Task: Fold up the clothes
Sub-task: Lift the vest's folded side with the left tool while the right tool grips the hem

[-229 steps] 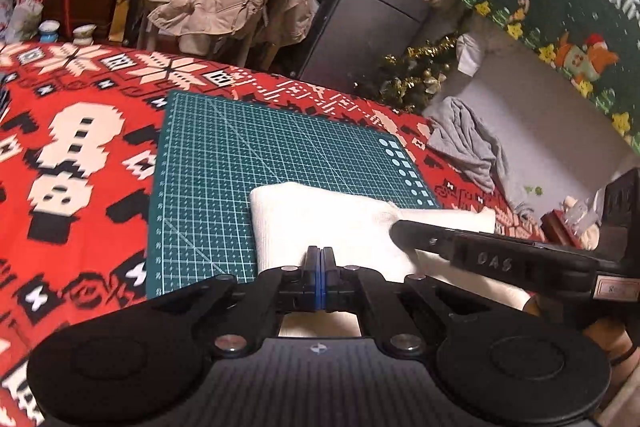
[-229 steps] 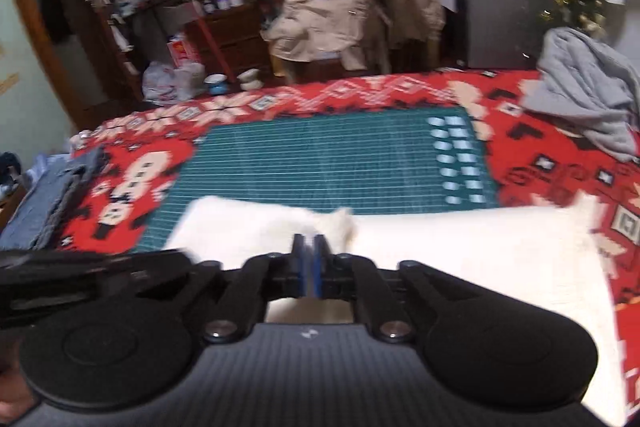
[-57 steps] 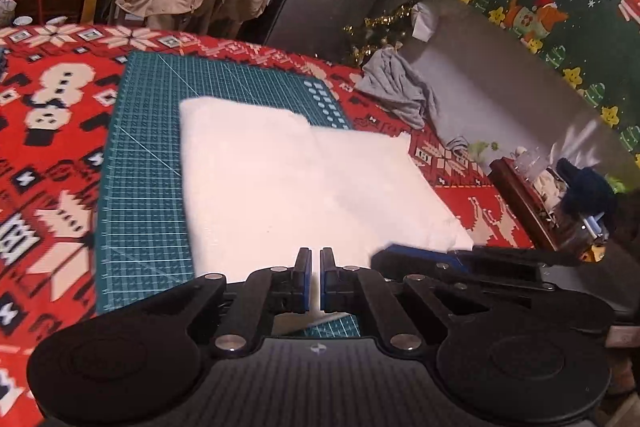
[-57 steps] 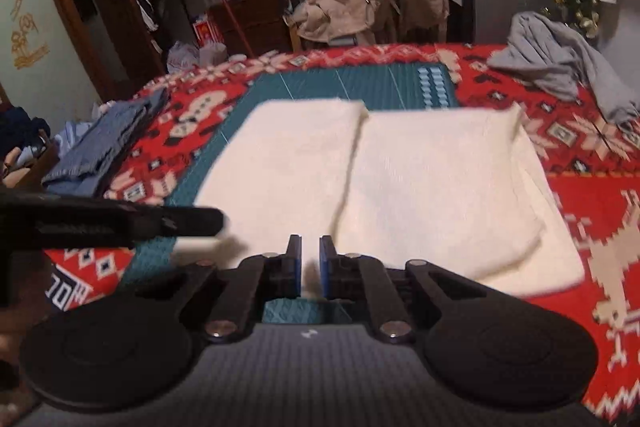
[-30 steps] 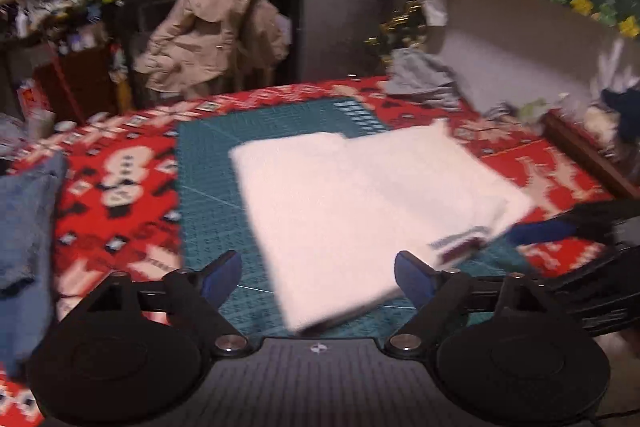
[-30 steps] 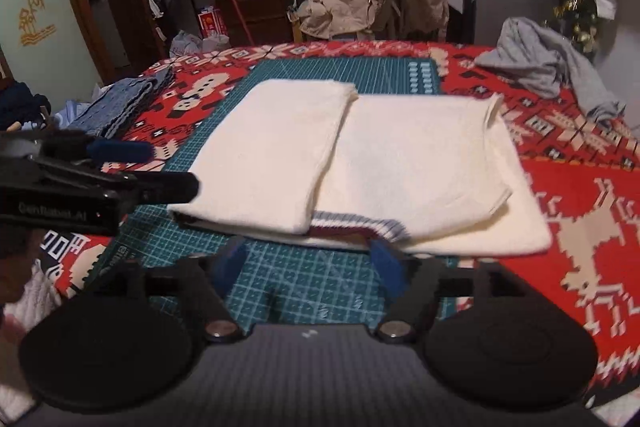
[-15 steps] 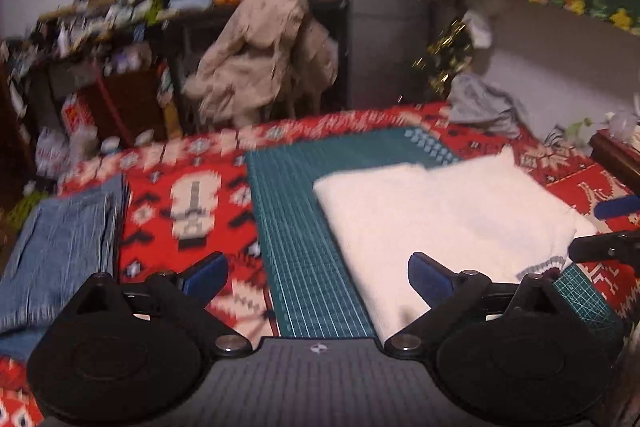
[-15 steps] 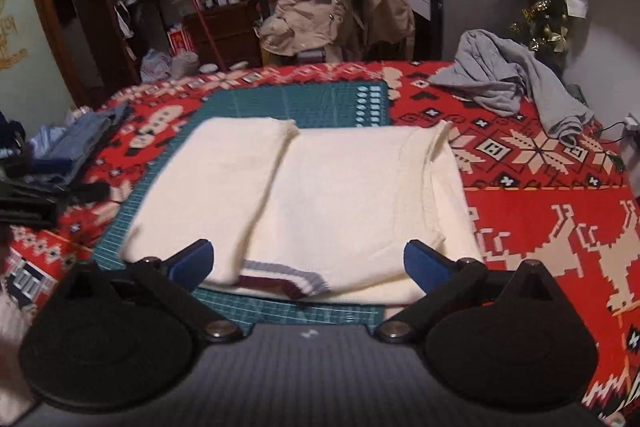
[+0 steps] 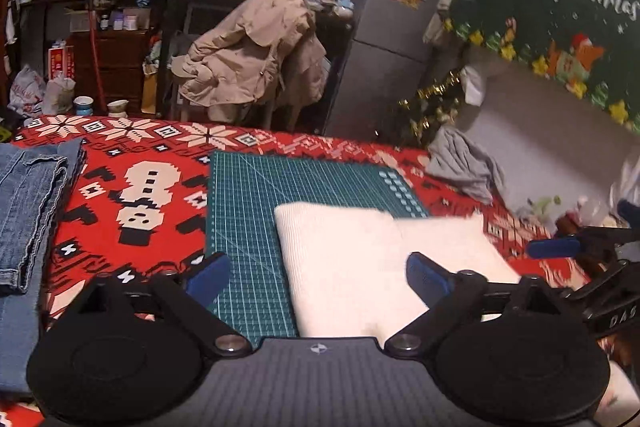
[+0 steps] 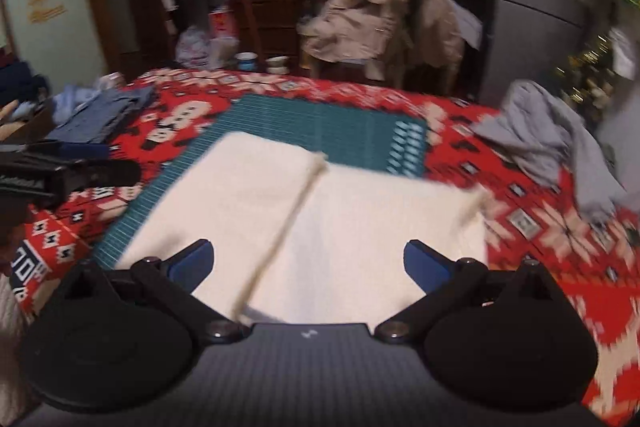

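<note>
1. Here the white garment (image 10: 320, 223) lies folded on the green cutting mat (image 9: 256, 211), covering the mat's right half and spilling past its right edge onto the red patterned cloth (image 9: 132, 195) of the tabletop.
2. The left gripper (image 9: 318, 277) has its fingers (image 9: 206, 275) wide apart with nothing between them; its jaws have just been closing slightly. It hovers at the mat's near edge, with the garment's left border ahead and a little to its right.
3. The right gripper (image 10: 308, 263) also has its fingers (image 10: 192, 261) spread and empty, square over the garment's near edge, straddling the seam where the two folded panels meet.
4. The garment's long axis runs across the mat from left to right, so each hand faces one half. I judge the right hand nearer to the cloth, and a next fold would likely need both near corners.
5. Count: one white garment, one mat, one pair of folded jeans (image 9: 28, 211) left of the mat, one crumpled grey garment (image 10: 548, 139) right of it, and two grippers.
</note>
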Motion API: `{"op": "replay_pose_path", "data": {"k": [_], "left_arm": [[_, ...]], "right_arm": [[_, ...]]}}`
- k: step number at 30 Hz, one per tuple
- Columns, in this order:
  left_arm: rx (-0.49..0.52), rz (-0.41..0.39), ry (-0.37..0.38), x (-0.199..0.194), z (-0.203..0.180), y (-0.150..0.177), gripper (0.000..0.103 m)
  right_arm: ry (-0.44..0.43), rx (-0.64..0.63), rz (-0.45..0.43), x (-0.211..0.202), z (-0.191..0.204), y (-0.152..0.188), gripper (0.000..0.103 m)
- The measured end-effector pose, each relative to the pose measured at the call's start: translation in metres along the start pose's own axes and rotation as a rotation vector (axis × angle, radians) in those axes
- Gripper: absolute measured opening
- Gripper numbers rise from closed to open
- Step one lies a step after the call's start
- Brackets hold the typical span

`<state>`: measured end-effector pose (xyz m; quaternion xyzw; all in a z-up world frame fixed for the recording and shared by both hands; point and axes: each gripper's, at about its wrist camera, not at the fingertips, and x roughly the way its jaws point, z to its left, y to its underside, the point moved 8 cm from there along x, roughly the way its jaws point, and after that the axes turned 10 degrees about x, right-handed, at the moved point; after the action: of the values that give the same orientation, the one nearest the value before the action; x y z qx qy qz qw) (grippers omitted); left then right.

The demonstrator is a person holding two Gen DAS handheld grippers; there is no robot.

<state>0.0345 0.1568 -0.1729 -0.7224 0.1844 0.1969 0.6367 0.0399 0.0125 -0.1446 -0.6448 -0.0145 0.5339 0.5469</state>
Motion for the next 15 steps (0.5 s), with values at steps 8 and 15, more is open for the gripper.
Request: {"op": "replay_pose_path", "data": {"k": [8,15], "left_arm": [[-0.146,0.047,-0.032,0.023,0.008,-0.004,0.038],[-0.342,0.039,-0.023,0.049,0.043,-0.004,0.007]], "right_arm": [[-0.130,-0.238,0.104,0.050,0.044,-0.046,0.048],[-0.239,-0.448,0.242,0.106,0.075,-0.081,0.004]]}}
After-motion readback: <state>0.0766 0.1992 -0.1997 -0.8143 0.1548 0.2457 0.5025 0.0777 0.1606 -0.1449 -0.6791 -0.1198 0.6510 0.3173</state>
